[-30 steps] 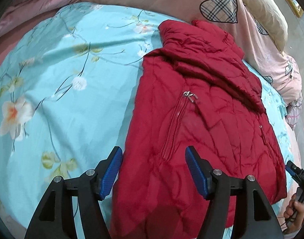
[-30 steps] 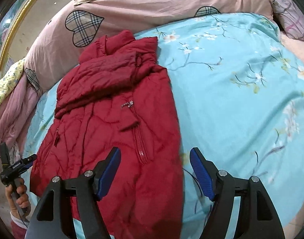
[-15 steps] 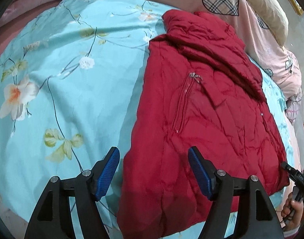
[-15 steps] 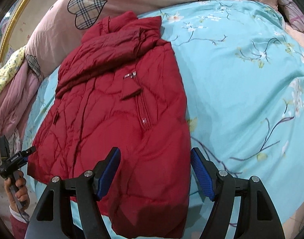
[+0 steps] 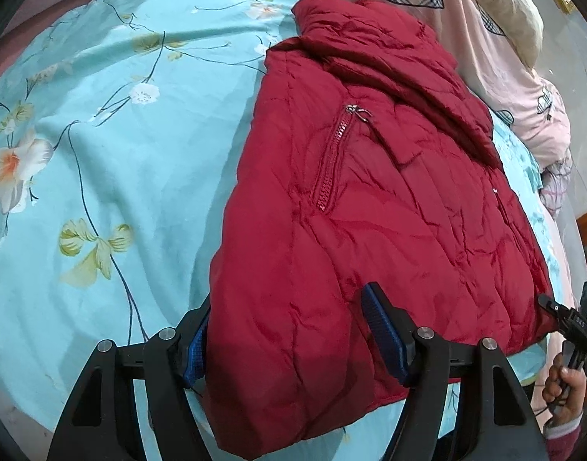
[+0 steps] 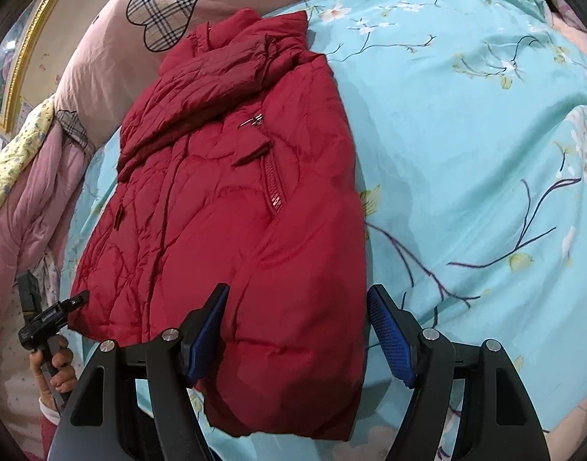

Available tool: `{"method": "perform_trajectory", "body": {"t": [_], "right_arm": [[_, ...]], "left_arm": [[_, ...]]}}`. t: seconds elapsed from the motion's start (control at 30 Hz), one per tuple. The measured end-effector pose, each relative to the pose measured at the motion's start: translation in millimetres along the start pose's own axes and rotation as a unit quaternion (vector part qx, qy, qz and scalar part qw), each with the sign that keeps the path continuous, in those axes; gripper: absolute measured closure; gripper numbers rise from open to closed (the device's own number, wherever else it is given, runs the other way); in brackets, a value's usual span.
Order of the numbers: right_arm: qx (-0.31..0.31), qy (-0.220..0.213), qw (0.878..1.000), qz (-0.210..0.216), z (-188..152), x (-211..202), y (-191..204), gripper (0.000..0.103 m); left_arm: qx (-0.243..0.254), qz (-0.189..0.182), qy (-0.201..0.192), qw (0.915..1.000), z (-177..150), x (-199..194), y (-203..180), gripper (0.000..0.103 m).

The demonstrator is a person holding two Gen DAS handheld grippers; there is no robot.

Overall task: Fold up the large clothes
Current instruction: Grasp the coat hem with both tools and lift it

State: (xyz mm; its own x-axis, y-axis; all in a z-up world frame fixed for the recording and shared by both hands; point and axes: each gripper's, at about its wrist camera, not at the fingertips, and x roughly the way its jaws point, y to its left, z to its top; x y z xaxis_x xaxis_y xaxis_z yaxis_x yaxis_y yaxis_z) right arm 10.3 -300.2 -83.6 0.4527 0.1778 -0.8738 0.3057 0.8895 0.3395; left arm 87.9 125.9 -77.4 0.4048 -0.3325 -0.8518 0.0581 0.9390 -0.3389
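A red puffer jacket point(image 5: 370, 211) lies flat on the light blue floral sheet point(image 5: 101, 153), collar away from me and one sleeve folded across the chest. My left gripper point(image 5: 289, 340) stands open over the hem's left corner. The padded cloth bulges between its blue pads point(image 5: 383, 332) and hides part of the left one. In the right wrist view the same jacket point(image 6: 224, 211) fills the centre-left. My right gripper point(image 6: 297, 336) is open, with the hem's right corner lying between its fingers point(image 6: 389, 340). Each view shows the other gripper's tip at the jacket's far hem corner.
A pink quilt with plaid hearts point(image 6: 112, 38) is bunched behind the collar, with a cream pillow point(image 5: 501, 7) on it. A gold picture frame point(image 6: 20, 57) stands at the far left. A hand point(image 5: 566, 388) shows at the bed's near edge.
Both grippers have sunk toward the near hem. The jacket looks larger, and its hem corners now lie between the fingers instead of ahead of them. The jaws have kept their width.
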Motion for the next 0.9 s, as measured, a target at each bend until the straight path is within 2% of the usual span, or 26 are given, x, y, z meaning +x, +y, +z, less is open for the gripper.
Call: {"method": "perform_trajectory", "body": {"t": [0.27, 0.37, 0.47, 0.6, 0.7, 0.9], "right_arm": [[0.023, 0.005, 0.999, 0.038, -3.7, 4.8, -11.7, 0.039], [0.02, 0.007, 0.999, 0.041, -4.2, 7.3, -9.2, 0.044], [0.014, 0.005, 0.999, 0.038, -5.0, 7.2, -7.3, 0.049], [0.009, 0.0, 0.999, 0.039, -6.6, 5.4, -7.2, 0.059], [0.009, -0.003, 0.999, 0.045, -7.9, 3.6, -7.8, 0.067], [0.0, -0.009, 0.998, 0.058, -9.6, -3.6, -3.8, 0.075]], "left_arm": [[-0.001, -0.019, 0.008, 0.9998, -2.4, 4.0, 4.4, 0.034], [0.0, -0.023, 0.011, 0.9997, -3.9, 5.8, 4.3, 0.038], [-0.003, -0.031, 0.012, 0.9994, -4.8, 8.2, 4.1, 0.047], [-0.002, -0.047, 0.012, 0.9988, -6.0, 10.8, 2.6, 0.068], [0.005, -0.049, 0.005, 0.9988, -6.7, 8.3, -2.1, 0.078], [0.026, -0.046, -0.015, 0.9985, -12.4, -8.1, -8.8, 0.083]]}}
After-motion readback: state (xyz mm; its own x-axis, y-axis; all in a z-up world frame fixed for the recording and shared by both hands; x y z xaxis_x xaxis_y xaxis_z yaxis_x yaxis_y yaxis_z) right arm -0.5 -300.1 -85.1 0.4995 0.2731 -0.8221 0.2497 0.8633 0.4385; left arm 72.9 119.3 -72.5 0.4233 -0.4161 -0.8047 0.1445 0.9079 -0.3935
